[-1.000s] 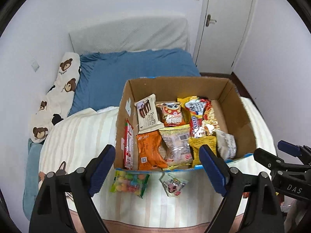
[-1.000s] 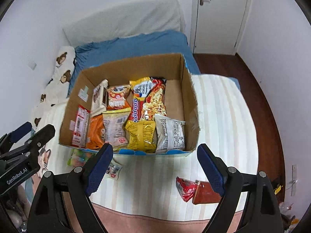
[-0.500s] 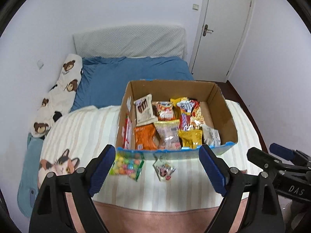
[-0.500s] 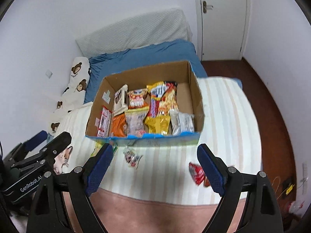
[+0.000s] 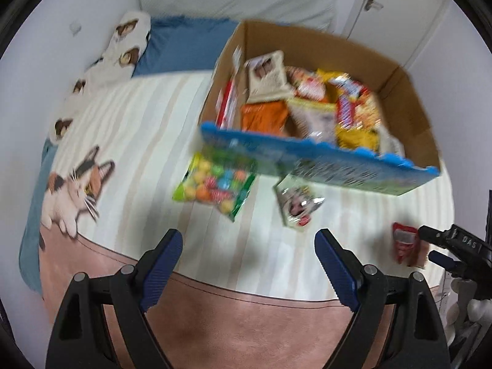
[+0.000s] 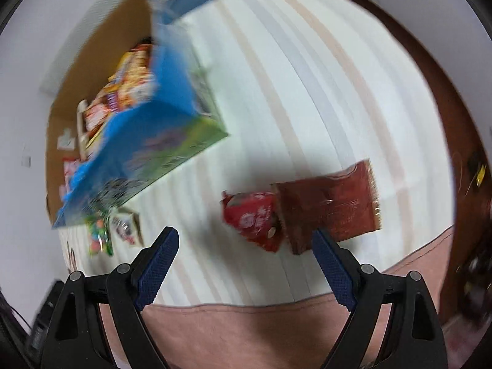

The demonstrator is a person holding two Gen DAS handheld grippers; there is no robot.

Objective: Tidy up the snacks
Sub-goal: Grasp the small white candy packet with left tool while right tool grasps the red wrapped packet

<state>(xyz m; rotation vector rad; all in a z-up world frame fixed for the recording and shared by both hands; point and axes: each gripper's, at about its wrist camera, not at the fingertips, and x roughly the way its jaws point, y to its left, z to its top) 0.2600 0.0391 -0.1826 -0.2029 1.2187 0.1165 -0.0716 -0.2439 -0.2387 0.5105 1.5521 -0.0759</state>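
Right gripper body, far right of the left wrist view: "DAS"
Snack packets: print too blurred to read

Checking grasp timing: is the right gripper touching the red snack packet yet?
Apart. The right wrist view shows the right gripper open, with striped blanket visible between its fingers and the red snack packet.
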